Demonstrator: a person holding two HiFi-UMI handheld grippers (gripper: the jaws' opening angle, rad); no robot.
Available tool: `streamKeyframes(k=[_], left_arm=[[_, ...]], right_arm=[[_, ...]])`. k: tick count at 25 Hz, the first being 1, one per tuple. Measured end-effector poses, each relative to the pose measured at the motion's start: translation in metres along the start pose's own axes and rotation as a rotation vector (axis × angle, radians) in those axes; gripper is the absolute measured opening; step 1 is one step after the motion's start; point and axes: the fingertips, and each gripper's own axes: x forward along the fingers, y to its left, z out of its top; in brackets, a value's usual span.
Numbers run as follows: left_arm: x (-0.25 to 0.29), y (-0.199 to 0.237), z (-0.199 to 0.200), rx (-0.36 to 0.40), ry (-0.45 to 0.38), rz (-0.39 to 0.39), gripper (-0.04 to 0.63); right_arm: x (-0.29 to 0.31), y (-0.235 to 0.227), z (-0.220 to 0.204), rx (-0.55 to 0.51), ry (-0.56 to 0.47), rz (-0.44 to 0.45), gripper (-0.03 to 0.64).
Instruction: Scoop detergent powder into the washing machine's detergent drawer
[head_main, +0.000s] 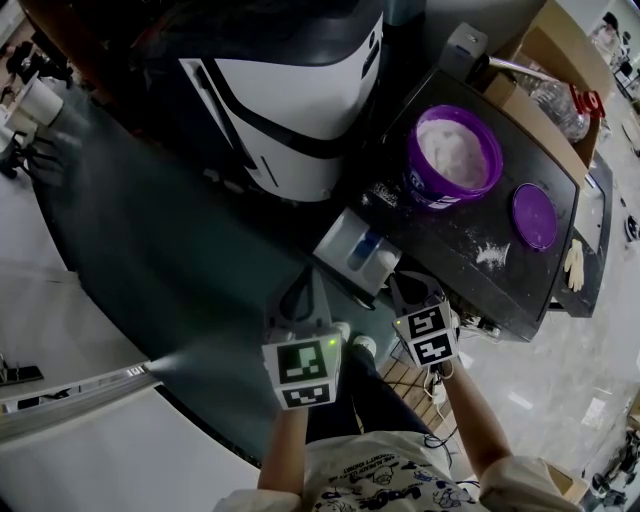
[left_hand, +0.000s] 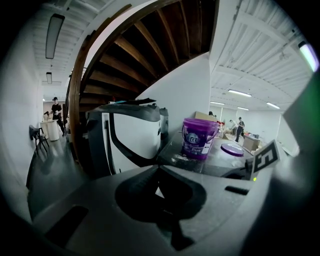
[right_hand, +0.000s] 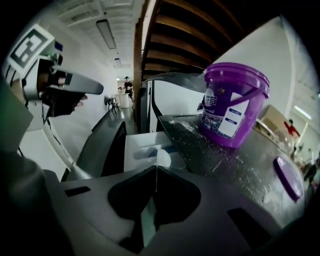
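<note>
A purple tub of white powder stands open on a black top, its purple lid lying beside it. The white detergent drawer is pulled out below the top's near corner. My right gripper hovers just right of the drawer. In the right gripper view it is shut on a thin white scoop whose bowl hangs over the drawer. My left gripper is shut on nothing, a little left of the drawer. The left gripper view looks at the tub from afar.
The white and black washing machine stands left of the black top. Spilled powder dusts the top near the lid. Cardboard boxes and a plastic bottle sit behind it. A pale glove lies at its right edge.
</note>
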Motion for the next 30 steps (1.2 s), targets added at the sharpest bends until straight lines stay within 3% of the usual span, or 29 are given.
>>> streamKeyframes(k=[16,25,30], left_arm=[[0.0023,0.0001,-0.0015,-0.003,0.003,0.003,0.002],[0.0026,-0.0010,-0.0062,-0.005,0.010,0.000,0.002],[0.0035,0.0004,-0.0075,-0.008,0.010,0.003,0.002]], right_arm=[[0.0100,0.0081,-0.0101,-0.639,0.040,-0.178,0.021],[0.0045,0.0049,-0.0049,-0.935,0.023,-0.353,0.021],[0.0018,0.0031,-0.0035,-1.023,0.007,-0.417,0.021]])
